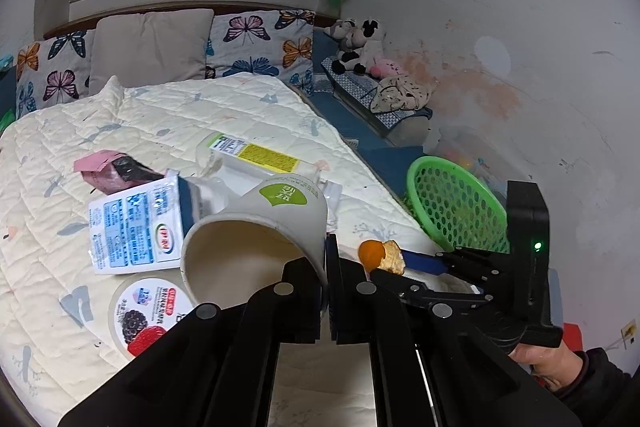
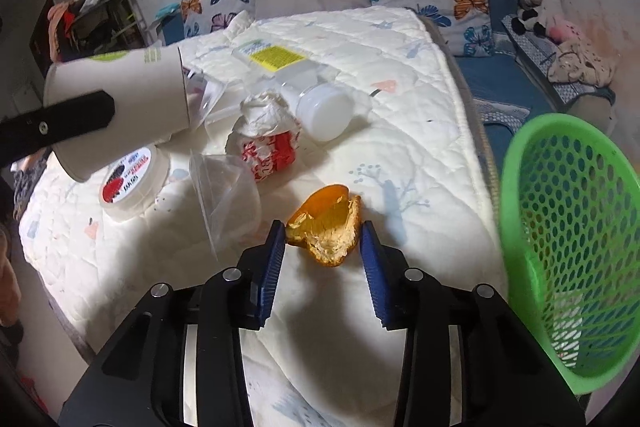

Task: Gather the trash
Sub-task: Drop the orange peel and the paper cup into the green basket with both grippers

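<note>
My left gripper (image 1: 326, 261) is shut on the rim of a white paper cup (image 1: 256, 227), which it holds tilted above the quilt with the mouth toward the camera. In the right wrist view the same cup (image 2: 120, 115) hangs at the upper left with a black finger (image 2: 60, 123) across its wall. A piece of orange peel (image 2: 326, 227) sits between the blue pads (image 2: 274, 259) of my right gripper (image 2: 324, 247), which press on both its sides. The left wrist view shows that peel (image 1: 380, 255) at the right gripper's (image 1: 394, 267) tips.
A green mesh basket (image 2: 568, 227) stands tilted off the bed's right edge. On the quilt (image 2: 400, 87) lie a milk carton (image 1: 132, 223), a yogurt tub (image 2: 132, 183), a plastic bottle (image 2: 320, 107), a crumpled red-and-white wrapper (image 2: 268, 143), a clear bag (image 2: 228, 199) and a pink packet (image 1: 108, 169).
</note>
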Action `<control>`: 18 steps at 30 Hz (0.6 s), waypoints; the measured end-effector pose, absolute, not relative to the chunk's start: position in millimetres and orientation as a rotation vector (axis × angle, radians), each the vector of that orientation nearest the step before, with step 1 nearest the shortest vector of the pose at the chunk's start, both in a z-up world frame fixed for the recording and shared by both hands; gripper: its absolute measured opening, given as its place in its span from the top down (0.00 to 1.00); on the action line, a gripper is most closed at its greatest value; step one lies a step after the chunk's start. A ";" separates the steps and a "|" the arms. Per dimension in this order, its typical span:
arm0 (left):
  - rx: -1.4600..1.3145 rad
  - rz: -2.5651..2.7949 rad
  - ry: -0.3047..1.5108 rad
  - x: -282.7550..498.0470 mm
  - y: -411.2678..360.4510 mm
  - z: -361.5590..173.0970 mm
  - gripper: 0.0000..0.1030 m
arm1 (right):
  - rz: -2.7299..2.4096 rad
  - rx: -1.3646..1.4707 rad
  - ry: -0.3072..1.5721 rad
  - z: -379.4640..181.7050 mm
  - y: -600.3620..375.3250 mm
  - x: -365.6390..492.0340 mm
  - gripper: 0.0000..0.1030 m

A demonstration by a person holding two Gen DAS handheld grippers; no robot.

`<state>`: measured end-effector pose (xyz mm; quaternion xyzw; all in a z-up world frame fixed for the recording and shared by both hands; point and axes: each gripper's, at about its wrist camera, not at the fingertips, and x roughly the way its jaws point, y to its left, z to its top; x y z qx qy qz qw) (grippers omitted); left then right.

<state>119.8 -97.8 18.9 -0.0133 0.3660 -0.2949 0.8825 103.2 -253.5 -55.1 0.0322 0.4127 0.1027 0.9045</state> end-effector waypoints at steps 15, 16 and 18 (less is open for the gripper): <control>0.009 -0.718 0.769 117.1 -164.7 29.5 0.97 | 0.039 0.152 0.793 -27.2 -341.8 68.7 0.63; 0.015 -0.727 0.771 116.5 -170.3 29.2 0.97 | 0.024 0.158 0.793 -27.0 -348.5 67.2 0.63; 0.033 -0.744 0.772 115.2 -183.8 29.9 0.97 | -0.010 0.164 0.795 -27.6 -362.7 63.3 0.63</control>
